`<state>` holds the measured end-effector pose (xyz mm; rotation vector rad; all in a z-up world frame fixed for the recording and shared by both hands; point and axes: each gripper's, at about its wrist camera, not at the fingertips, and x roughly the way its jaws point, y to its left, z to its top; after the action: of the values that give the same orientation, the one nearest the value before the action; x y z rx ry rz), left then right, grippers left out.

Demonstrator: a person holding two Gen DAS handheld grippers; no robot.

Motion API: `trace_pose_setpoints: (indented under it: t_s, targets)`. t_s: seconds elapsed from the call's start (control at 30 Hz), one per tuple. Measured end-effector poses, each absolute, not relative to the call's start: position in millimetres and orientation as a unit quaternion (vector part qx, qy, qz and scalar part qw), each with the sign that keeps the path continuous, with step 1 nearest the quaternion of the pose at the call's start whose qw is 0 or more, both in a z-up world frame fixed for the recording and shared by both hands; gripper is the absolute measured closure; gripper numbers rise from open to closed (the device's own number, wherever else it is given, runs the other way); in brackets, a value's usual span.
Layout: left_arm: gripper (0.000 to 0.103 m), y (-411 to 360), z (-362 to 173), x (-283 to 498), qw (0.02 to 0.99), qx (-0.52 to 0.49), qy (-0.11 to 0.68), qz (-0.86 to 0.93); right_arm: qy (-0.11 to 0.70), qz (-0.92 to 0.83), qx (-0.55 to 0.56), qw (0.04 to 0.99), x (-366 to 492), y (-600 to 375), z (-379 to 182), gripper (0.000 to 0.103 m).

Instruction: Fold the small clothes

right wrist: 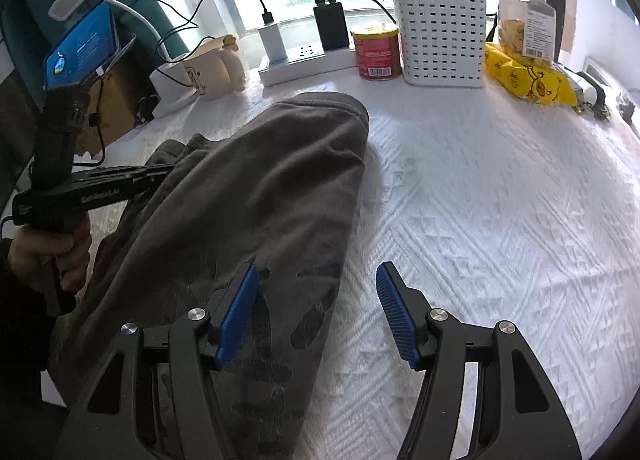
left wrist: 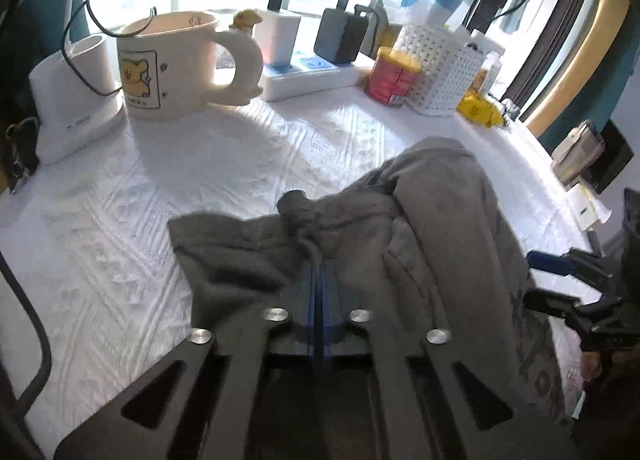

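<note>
Left gripper (left wrist: pixel 318 260) points steeply down at the tabletop (left wrist: pixel 120 260), its two blue pads pressed together on a bunched fold of the grey garment (left wrist: pixel 420 228), which rises over the fingertips and drapes off to the right. In the right wrist view the same gripper (right wrist: pixel 160 172) shows as a black tool reaching in from the left, with the person's hand (right wrist: pixel 48 256) wrapped round its handle below.

Right gripper (right wrist: pixel 318 300) also tilts steeply down, its two blue pads (right wrist: pixel 240 312) well apart and clamped on nothing; the left pad hangs over the printed lower part of the garment, the right pad over bare white textured cloth covering the tabletop.

One grey garment lies on the tabletop, stretching from the near left edge up toward the middle, dark lettering showing on its near end.

Along the far edge by the window stand one cream mug (left wrist: pixel 176 64) with a bear picture, one white power strip (left wrist: pixel 312 72) carrying two chargers, one red tin (right wrist: pixel 376 54), one white lattice basket (right wrist: pixel 440 36) and one yellow packet (right wrist: pixel 528 80) with a duck on it.
</note>
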<state>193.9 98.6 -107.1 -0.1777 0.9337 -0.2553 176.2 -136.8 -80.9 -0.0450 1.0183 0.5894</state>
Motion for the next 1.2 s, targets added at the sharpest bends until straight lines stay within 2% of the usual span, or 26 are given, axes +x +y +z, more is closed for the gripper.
trace_pose_setpoints:
  t_s: [0.2, 0.33, 0.47, 0.53, 0.57, 0.6, 0.63, 0.8, 1.03, 1.2]
  targets:
    - [0.102, 111, -69, 172, 0.921, -0.055, 0.380, -0.066, 0.483, 0.287, -0.027, 0.827, 179, -129, -82, 0.038]
    - [0.102, 120, -85, 169, 0.915, -0.030, 0.401, -0.014, 0.475, 0.288, -0.027, 0.831, 176, -125, -78, 0.038]
    - [0.101, 124, -97, 167, 0.903, -0.052, 0.425, -0.011, 0.468, 0.286, -0.032, 0.835, 170, -127, -73, 0.038]
    - [0.088, 122, -89, 161, 0.910, -0.055, 0.412, -0.006, 0.468, 0.285, -0.033, 0.836, 166, -129, -73, 0.038]
    - [0.065, 119, -83, 157, 0.915, -0.041, 0.401, 0.008, 0.468, 0.283, -0.033, 0.836, 165, -131, -73, 0.038]
    - [0.050, 114, -75, 152, 0.923, -0.026, 0.383, 0.023, 0.468, 0.280, -0.031, 0.837, 163, -134, -72, 0.038]
    - [0.048, 111, -72, 149, 0.928, -0.019, 0.372, 0.026, 0.468, 0.279, -0.029, 0.838, 162, -136, -72, 0.038]
    - [0.048, 89, -60, 141, 0.932, 0.005, 0.361, -0.022, 0.462, 0.271, -0.025, 0.844, 155, -144, -67, 0.038]
    - [0.048, 85, -87, 149, 0.909, -0.035, 0.413, -0.039, 0.465, 0.255, -0.035, 0.847, 155, -147, -69, 0.038]
    - [0.048, 77, -89, 151, 0.913, -0.017, 0.403, -0.063, 0.461, 0.254, -0.022, 0.850, 165, -150, -69, 0.038]
